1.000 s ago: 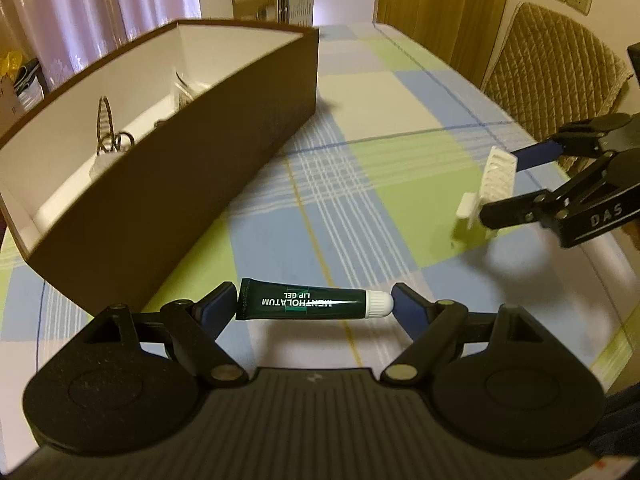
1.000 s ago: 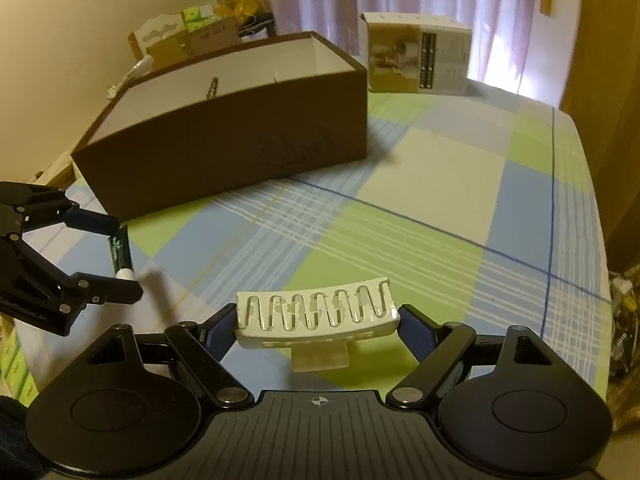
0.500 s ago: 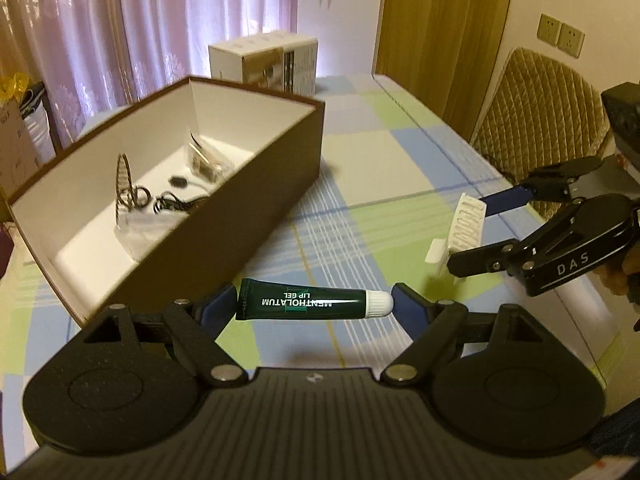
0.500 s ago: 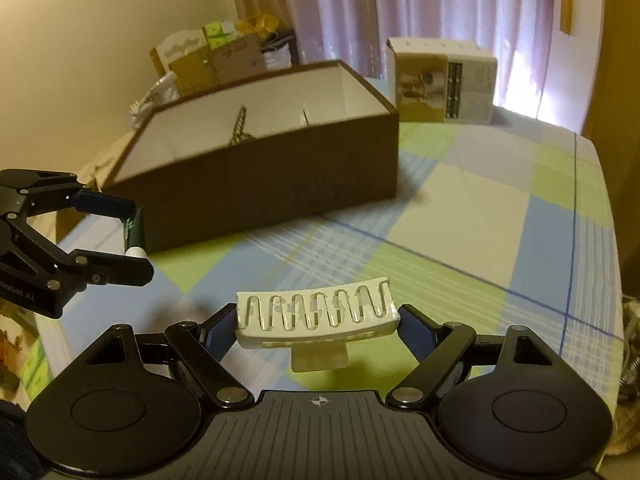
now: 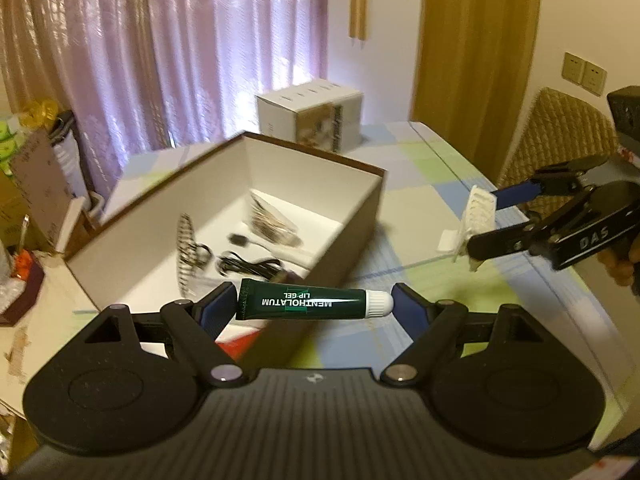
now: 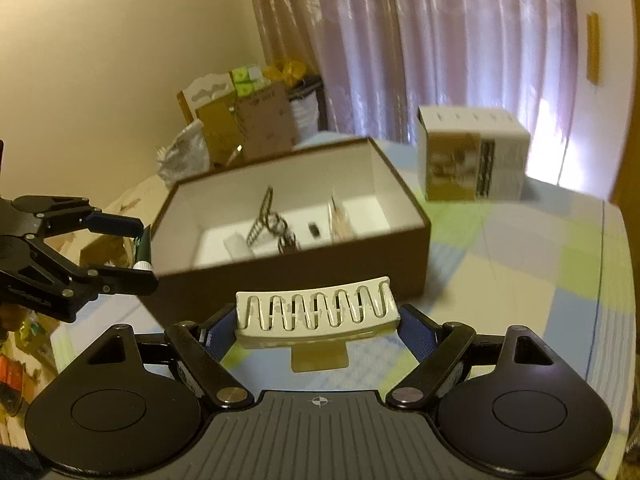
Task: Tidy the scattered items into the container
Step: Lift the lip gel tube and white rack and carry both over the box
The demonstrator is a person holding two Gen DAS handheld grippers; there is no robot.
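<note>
- Two grippers are loaded: the left gripper [image 5: 314, 304] is clamped end to end on a green lip gel tube [image 5: 304, 304].
- Right gripper [image 6: 318, 318] is clamped on a white hair claw [image 6: 316, 312].
- Brown box [image 6: 280, 264] sits at 12 o'clock of both, on the checked tablecloth [image 6: 520, 264].

Two black two-finger grippers: the left gripper [image 5: 313, 306] clamps one dark green lip gel tube with a white cap [image 5: 304, 304], and the right gripper [image 6: 317, 320] clamps one white plastic comb-toothed hair claw [image 6: 316, 311]. Ahead of both claws sits one brown cardboard box with a white inside [image 6: 384, 178]. Beyond it stands one white printed carton [image 6: 472, 152].
</note>
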